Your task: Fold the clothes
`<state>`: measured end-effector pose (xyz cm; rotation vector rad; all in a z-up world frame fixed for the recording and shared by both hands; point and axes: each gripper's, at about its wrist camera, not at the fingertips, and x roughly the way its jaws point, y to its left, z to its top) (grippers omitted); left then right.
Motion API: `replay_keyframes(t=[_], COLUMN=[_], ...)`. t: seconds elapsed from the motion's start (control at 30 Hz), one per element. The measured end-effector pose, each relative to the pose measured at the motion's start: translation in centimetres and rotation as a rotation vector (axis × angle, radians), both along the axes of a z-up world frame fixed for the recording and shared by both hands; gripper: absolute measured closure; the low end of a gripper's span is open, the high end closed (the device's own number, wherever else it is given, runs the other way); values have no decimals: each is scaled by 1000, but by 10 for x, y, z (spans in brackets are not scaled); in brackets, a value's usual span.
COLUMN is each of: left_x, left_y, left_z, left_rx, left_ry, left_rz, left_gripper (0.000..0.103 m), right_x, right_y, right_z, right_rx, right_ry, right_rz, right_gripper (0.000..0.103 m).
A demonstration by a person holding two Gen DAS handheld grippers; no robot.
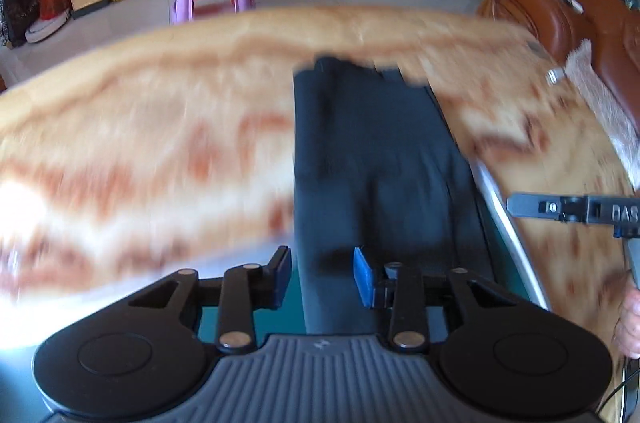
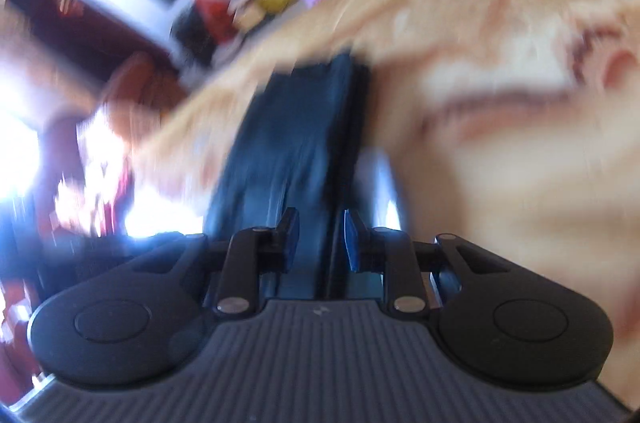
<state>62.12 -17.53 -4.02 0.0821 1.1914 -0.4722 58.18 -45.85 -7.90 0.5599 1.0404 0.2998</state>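
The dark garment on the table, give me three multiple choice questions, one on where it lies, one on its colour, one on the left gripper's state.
1. Where does the dark garment lie?
A on the table
B on the stool
C on the floor
2. What colour is it?
A red
B dark navy
C white
3. How does the left gripper stand?
A shut on the cloth
B open, pads clear of the cloth
C out of view

A, marbled tabletop surrounds it; B, it reads dark blue in both views; B, the blue pads stand apart.

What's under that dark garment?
The dark garment lies on a table with an orange-and-cream marbled top. The surface directly beneath it is covered, so anything there cannot be seen.
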Motion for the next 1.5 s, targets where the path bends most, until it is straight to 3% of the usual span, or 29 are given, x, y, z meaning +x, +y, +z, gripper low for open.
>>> replay_keyframes(t=[0.1, 0.27, 0.47, 0.6, 0.77, 0.83, 1.0, 1.13, 1.27, 1.4, 1.5], left_x=[-43, -89, -117, -125, -133, -143, -164, -168, -168, -164, -159], left_y=[6, 4, 3, 9, 21, 23, 22, 34, 42, 47, 48], left_z=[1, -4, -10, -16, -4, 4, -8, -9, -8, -6, -11], left_rx=[18, 9, 34, 55, -18, -39, 49, 8, -21, -66, -76], left_ry=[21, 73, 58, 21, 52, 56, 84, 116, 153, 166, 177], left_rz=[-10, -32, -61, -75, -27, -38, -76, -28, -11, -21, -30], left_gripper=[64, 64, 62, 62, 62, 56, 56, 55, 53, 46, 45], right_x=[-50, -89, -131, -146, -149, -156, -168, -175, -180, -188, -187], right_y=[25, 75, 120, 126, 128, 135, 146, 136, 112, 93, 90], right_z=[12, 18, 15, 12, 23, 25, 14, 26, 27, 18, 11], right_rx=[1, -63, -340, -453, -390, -385, -446, -436, -355, -235, -211], right_ry=[-6, 5, -43, -86, -70, -67, -34, -37, 56, 103, 103], right_rz=[92, 185, 295, 317, 268, 272, 278, 210, 81, -6, -35], right_gripper=[74, 74, 74, 74, 74, 74, 74, 74, 51, 49, 49])
